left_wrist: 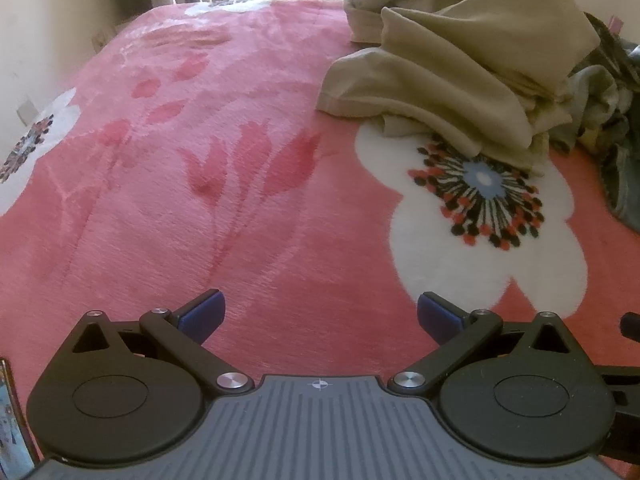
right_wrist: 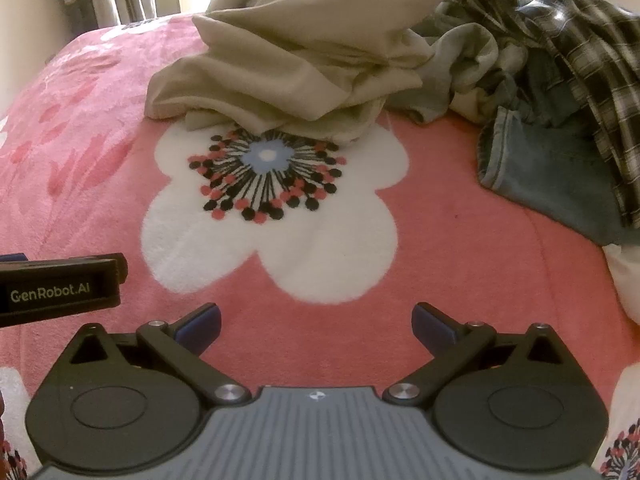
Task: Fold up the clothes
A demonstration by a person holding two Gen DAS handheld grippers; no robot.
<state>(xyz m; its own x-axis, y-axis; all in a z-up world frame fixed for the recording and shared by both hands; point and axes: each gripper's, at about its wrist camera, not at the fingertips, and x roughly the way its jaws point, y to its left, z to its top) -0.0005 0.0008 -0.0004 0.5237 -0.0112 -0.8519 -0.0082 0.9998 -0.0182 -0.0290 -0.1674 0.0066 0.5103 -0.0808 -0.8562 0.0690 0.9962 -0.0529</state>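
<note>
Nearest, the left gripper (left_wrist: 319, 314) and right gripper (right_wrist: 316, 325) both hover spread wide and empty over the pink floral blanket (right_wrist: 440, 248); the left one's side reads "GenRobot.AI". Farther off lie crumpled beige clothes (right_wrist: 288, 64), then jeans (right_wrist: 532, 168) and a plaid shirt (right_wrist: 592, 60).

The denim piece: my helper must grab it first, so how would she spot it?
On the pink floral blanket, find the clothes heap beyond the big white flower. The denim piece lies at its right, under the plaid shirt: the only blue, stitched-hem fabric.
</note>
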